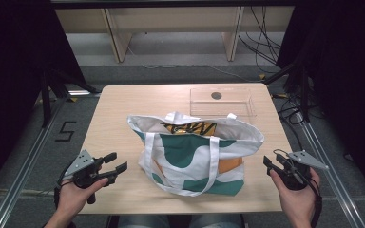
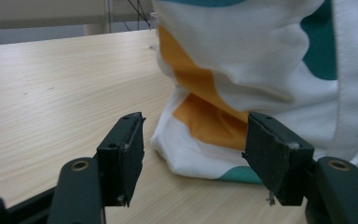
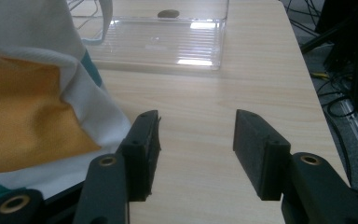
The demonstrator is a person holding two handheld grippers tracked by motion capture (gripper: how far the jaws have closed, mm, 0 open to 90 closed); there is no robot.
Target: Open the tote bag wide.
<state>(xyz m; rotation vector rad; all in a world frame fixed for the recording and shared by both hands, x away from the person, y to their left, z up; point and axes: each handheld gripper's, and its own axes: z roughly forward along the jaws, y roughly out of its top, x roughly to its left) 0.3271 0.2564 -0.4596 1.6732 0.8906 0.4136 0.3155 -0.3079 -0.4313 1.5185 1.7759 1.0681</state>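
A white tote bag with green and orange patches stands open in the middle of the wooden table, its handles hanging down the front. Something with orange and black print shows inside its mouth. My left gripper hovers open at the table's front left, pointing at the bag's lower corner; its jaws hold nothing. My right gripper is open at the front right, just beside the bag's side, with bare table between its jaws.
A clear plastic tray lies at the back right of the table, with a small dark round object at its far edge, seen too in the right gripper view as the tray. Cables run off the table's right side.
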